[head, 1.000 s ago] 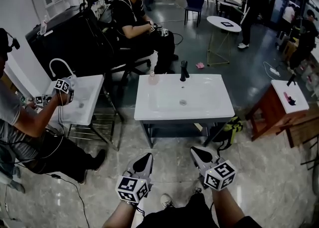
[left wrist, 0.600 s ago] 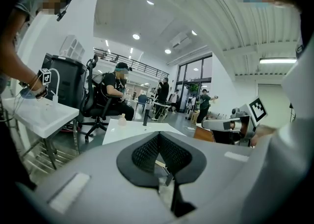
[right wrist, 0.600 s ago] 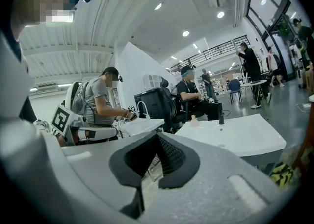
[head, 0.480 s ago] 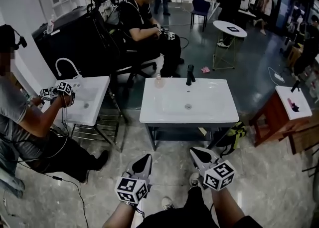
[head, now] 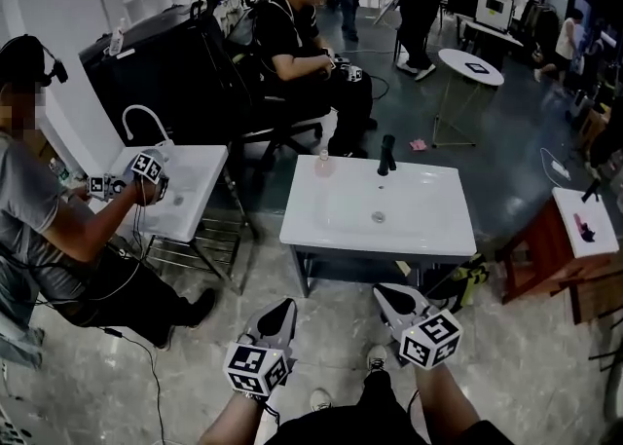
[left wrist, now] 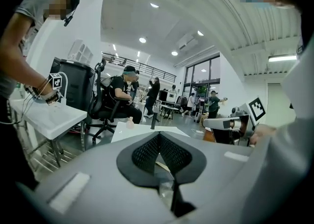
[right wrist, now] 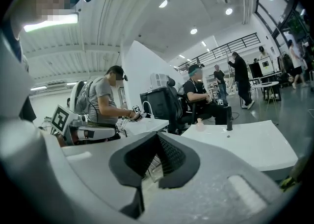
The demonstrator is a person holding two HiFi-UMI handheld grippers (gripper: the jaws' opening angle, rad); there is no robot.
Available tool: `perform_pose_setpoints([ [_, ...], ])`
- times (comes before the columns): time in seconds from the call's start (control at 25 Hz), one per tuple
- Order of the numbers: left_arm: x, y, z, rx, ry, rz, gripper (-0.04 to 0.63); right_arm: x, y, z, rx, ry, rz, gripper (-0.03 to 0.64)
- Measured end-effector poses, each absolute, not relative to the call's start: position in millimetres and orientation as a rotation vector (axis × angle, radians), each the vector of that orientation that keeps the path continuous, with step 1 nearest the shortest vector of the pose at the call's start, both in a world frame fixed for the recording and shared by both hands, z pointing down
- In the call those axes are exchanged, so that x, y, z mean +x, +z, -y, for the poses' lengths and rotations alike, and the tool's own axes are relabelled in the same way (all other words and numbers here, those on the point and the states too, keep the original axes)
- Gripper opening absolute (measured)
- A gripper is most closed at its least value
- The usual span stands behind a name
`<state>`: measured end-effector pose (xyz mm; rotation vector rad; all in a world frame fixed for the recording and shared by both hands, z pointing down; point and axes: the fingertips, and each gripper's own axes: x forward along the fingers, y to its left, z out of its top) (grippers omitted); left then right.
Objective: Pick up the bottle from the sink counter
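The left gripper [head: 280, 309] and right gripper [head: 386, 294] were both shut and empty, well short of the sink counter [head: 428, 231]. The bottle [head: 322, 164] stood at its back edge, beside the tap [head: 386, 154]. Reaching looked like the step; next, one gripper's jaws would need to open.

Bottle [head: 322, 163] on counter [head: 428, 234], left of faucet [head: 386, 154]

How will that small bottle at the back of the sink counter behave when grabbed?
The bottle looks small and pale, likely plastic, so probably light. It stands upright on a small base on the glossy sink counter, so a nudge may tip or slide it. Its rounded body could slip in a pinch grip.
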<state>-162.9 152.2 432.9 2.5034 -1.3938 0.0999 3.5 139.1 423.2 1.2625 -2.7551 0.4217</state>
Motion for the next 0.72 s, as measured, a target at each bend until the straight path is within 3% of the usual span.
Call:
perform_pose_setpoints([
  [0.72, -108.4, 438.5, -76.8, 2.445, 0.115, 1.457, 0.003, 61.9, 428.3, -49.2, 1.206, 0.447, 2.770, 0.000],
])
